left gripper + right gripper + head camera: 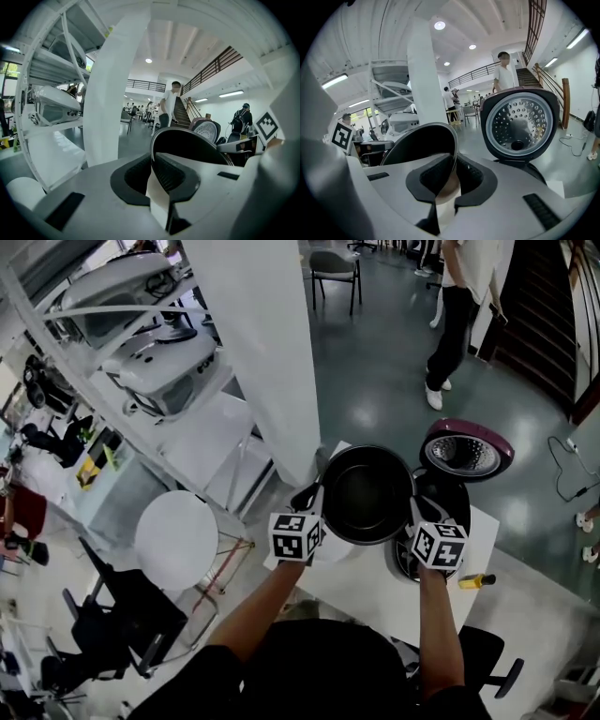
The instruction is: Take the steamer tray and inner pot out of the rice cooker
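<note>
I hold the black inner pot (367, 493) in the air by its rim, one gripper on each side. It hangs over the white table (366, 592), just left of the rice cooker (448, 495), whose maroon lid (466, 451) stands open. My left gripper (317, 495) is shut on the pot's left rim (187, 140); its jaws (157, 173) pinch the thin edge. My right gripper (415, 512) is shut on the right rim (422, 145), with the lid's perforated inner plate (520, 124) behind it. A dark round object (403, 561) lies half hidden under my right gripper.
A white pillar (262, 352) rises just behind the table's left corner. A round white stool (176, 540) and white shelving (141, 343) stand to the left. A yellow item (476, 581) lies at the table's right edge. A person (455, 315) stands on the floor beyond.
</note>
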`<state>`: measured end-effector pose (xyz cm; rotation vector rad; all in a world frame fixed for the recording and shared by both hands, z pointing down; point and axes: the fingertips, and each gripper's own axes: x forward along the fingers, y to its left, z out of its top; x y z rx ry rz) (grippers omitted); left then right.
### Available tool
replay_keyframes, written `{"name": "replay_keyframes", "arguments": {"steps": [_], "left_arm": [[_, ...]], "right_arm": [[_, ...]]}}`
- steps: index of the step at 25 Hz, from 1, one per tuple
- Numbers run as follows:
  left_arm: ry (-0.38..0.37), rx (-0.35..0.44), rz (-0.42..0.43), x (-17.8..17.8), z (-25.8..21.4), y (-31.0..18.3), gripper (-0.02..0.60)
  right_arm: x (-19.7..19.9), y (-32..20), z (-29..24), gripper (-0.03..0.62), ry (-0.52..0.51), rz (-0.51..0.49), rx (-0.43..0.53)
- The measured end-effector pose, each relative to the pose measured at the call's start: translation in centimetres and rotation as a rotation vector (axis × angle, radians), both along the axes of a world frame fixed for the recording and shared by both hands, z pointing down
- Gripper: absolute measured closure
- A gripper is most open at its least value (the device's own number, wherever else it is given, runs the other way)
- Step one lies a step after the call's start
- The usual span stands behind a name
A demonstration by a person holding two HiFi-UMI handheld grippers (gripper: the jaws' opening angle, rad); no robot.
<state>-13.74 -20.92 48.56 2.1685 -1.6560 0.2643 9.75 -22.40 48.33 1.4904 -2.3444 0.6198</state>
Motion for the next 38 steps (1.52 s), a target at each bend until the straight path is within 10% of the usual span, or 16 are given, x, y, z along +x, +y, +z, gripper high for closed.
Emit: {"name": "replay_keyframes", "arguments": {"steps": [15,38], "left_arm": [[-0.018,-0.077,0.010,-8.3,4.7,0.5,0.552],[-0.018,-0.267,0.136,-9.9,16.2,1.2,0.555]], "right_arm": [[-8.3,0.5,4.3,0.562,0.023,-0.017,-0.067],[-9.7,3.4,17.3,0.559,0.125,0.063,-0.263]]}}
